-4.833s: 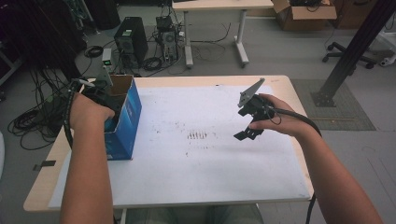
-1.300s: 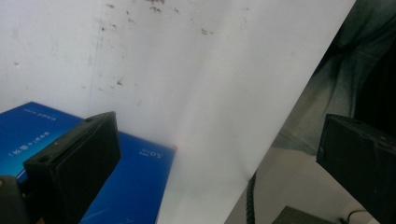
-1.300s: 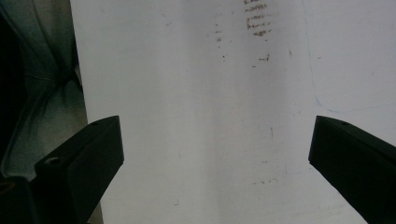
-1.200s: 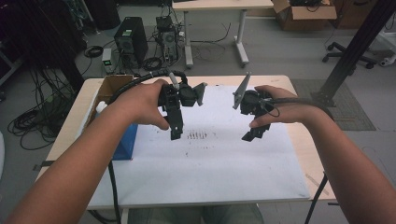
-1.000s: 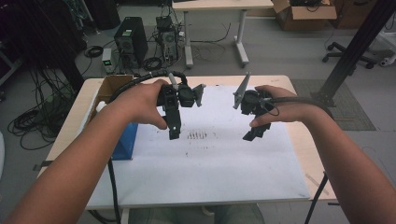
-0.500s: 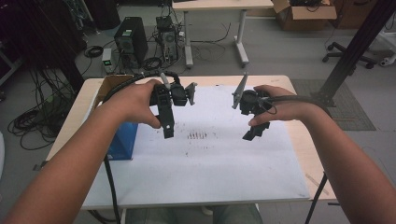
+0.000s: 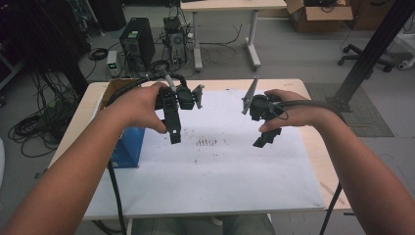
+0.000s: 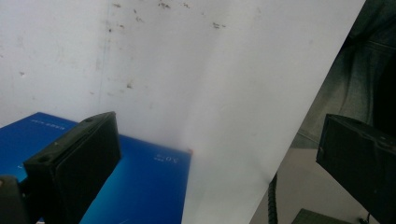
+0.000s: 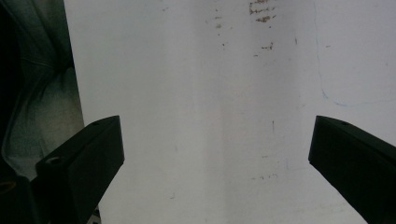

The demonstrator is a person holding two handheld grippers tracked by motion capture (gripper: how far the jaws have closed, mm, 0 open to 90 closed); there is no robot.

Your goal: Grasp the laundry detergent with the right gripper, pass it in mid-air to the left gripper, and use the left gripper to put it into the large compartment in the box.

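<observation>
White sheeting (image 7: pixel 215 171) covers the wooden surface (image 7: pixel 323 161); computer towers (image 7: pixel 134 46) and cables sit on the floor at 11 o'clock. Left tool (image 7: pixel 174 138) hangs above the sheet centre-left, jaws wide apart, holding nothing. In the left gripper view its jaws frame the blue box (image 8: pixel 140 186) and the sheet edge. Blue box (image 7: pixel 128 147) stands at 9 o'clock on the surface, just beside the left forearm. Right tool (image 7: pixel 266 139) hovers at 3 o'clock of the left one, jaws spread wide, empty, over stained sheet.
</observation>
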